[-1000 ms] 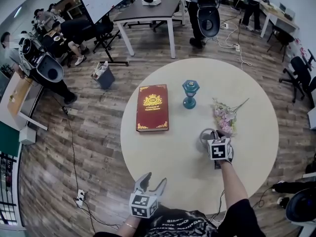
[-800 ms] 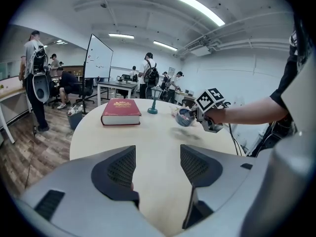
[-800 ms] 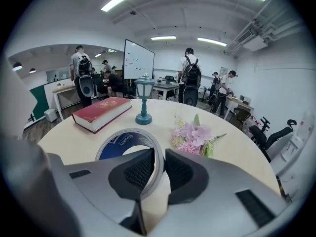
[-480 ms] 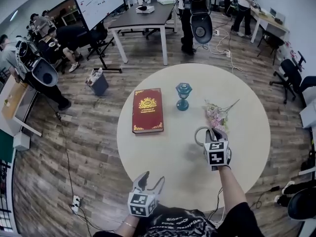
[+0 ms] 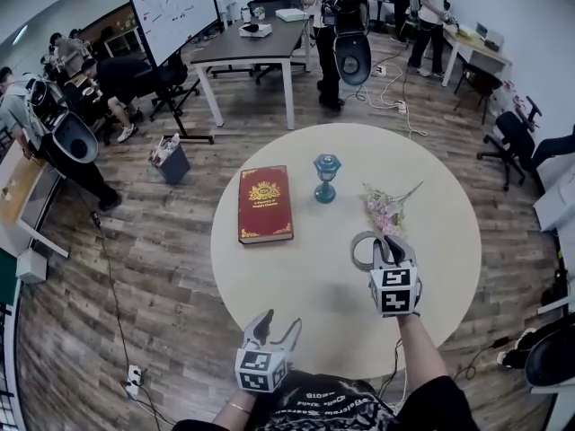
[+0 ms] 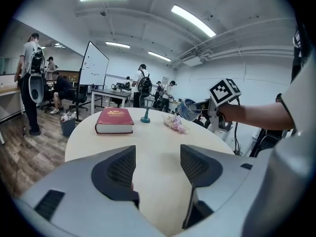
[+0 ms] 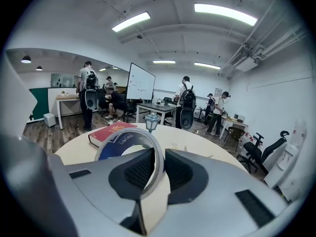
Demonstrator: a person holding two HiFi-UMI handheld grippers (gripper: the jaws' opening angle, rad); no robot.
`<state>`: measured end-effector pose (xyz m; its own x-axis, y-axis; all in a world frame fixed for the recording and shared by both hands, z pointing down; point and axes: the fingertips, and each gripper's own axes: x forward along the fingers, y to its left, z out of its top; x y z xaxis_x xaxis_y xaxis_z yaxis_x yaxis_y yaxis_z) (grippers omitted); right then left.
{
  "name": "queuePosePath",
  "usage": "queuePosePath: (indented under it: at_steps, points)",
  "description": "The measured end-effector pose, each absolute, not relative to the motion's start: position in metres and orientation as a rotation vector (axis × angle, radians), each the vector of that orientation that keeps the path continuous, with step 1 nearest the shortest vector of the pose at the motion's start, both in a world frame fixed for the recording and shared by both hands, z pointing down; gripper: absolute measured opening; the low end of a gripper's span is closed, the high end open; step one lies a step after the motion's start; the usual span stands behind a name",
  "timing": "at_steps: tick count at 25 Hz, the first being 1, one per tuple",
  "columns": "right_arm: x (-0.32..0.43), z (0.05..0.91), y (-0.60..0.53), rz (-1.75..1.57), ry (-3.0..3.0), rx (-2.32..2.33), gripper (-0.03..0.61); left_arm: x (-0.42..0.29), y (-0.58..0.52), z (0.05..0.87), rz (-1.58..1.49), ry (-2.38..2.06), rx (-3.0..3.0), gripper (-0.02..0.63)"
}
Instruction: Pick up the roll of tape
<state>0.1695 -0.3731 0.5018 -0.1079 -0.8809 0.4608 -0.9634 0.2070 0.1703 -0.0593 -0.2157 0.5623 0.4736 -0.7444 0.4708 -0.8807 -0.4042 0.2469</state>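
Observation:
The roll of tape (image 7: 132,144) is a clear ring with a blue printed core. It hangs above the round table, pinched by its wall between the jaws of my right gripper (image 7: 157,168). From the head view the roll of tape (image 5: 364,249) sticks out ahead of the right gripper (image 5: 388,251), over the right half of the table. The left gripper view catches the tape (image 6: 189,110) raised at the right. My left gripper (image 5: 274,328) stays at the table's near edge, open and empty; its jaws (image 6: 157,167) frame bare tabletop.
On the round cream table (image 5: 305,285) lie a red book (image 5: 265,204), a small teal lantern (image 5: 325,178) and a bunch of pink flowers (image 5: 386,209). Beyond it are desks, office chairs, a whiteboard and several standing people. A cable runs across the floor at left.
My right gripper has lifted the tape roll off the table, and it now hangs well above the surface. The left gripper has hardly moved.

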Motion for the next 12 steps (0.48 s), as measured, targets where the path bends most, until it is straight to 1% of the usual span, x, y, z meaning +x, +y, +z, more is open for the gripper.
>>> queuePosePath:
  at_steps: [12]
  points:
    - [0.166, 0.463, -0.299, 0.202, -2.040, 1.871, 0.074, -0.055, -0.201, 0.555, 0.319, -1.311, 2.288, 0.305]
